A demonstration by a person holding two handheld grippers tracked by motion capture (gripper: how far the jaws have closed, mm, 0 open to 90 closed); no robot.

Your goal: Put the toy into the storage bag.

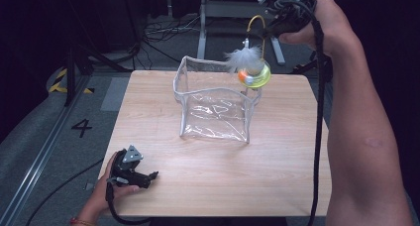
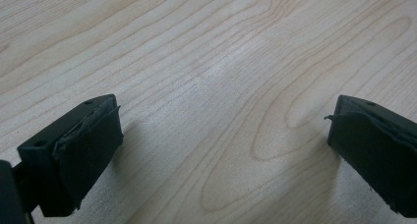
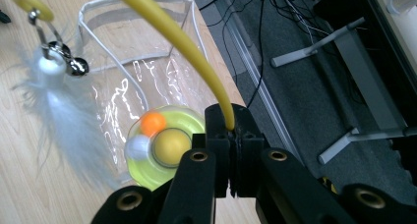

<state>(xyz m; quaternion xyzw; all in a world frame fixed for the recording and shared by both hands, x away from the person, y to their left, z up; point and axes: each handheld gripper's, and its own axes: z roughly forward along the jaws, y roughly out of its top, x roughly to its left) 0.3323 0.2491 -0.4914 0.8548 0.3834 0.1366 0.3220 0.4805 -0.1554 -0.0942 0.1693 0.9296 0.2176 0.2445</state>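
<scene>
A cat toy hangs from my right gripper, which is shut on its curved yellow wand at the upper right. The toy's white feather and its yellow-green disc with an orange ball dangle over the back right corner of a clear plastic pouch, which stands open in the middle of the wooden table. In the right gripper view the jaws pinch the wand, with the disc and feather below. My left gripper rests at the table's front left, open over bare wood.
The pouch has a white trimmed rim. Beyond the table's far edge are a dark floor, cables and metal stand legs. Bare wood lies in front of the left gripper.
</scene>
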